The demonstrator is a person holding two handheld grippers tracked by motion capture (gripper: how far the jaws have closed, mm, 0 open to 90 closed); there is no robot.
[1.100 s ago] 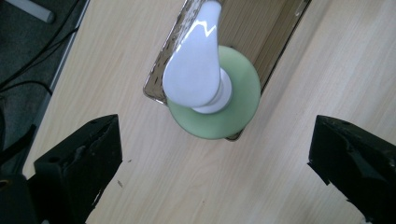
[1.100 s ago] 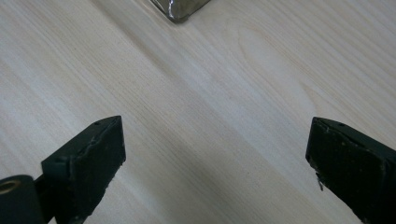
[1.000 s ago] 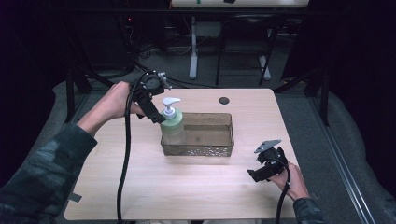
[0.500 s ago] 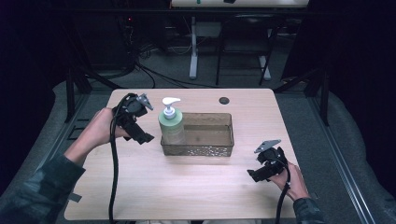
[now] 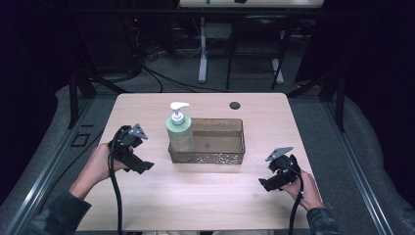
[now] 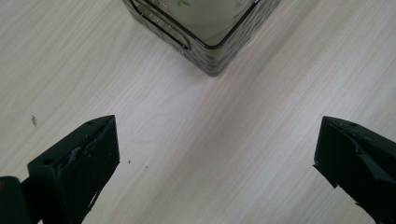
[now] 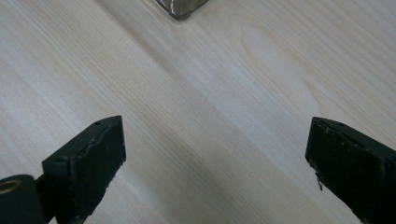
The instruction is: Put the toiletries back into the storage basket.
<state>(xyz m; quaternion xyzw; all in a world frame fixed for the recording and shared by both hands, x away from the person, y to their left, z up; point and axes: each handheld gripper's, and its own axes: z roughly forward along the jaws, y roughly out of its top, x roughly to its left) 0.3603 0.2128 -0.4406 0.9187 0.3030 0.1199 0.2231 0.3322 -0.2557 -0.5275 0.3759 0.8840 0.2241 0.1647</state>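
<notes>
The soap bottle (image 5: pixel 179 131) stands upright in the basket (image 5: pixel 215 157) at 2 o'clock from the nearer, released left gripper (image 5: pixel 142 165); the right gripper (image 5: pixel 266 185) is likewise released, empty.

One bottle, one basket, two grippers on one table

The table (image 5: pixel 205 196) carries a single soap pump bottle (image 5: pixel 179 129) standing in a single mesh basket (image 5: pixel 215 156); one left gripper (image 5: pixel 139 165) and one right gripper (image 5: pixel 268 185) make two, each with two black jaws, and one dark round hole (image 5: pixel 235 105) marks the tabletop
</notes>
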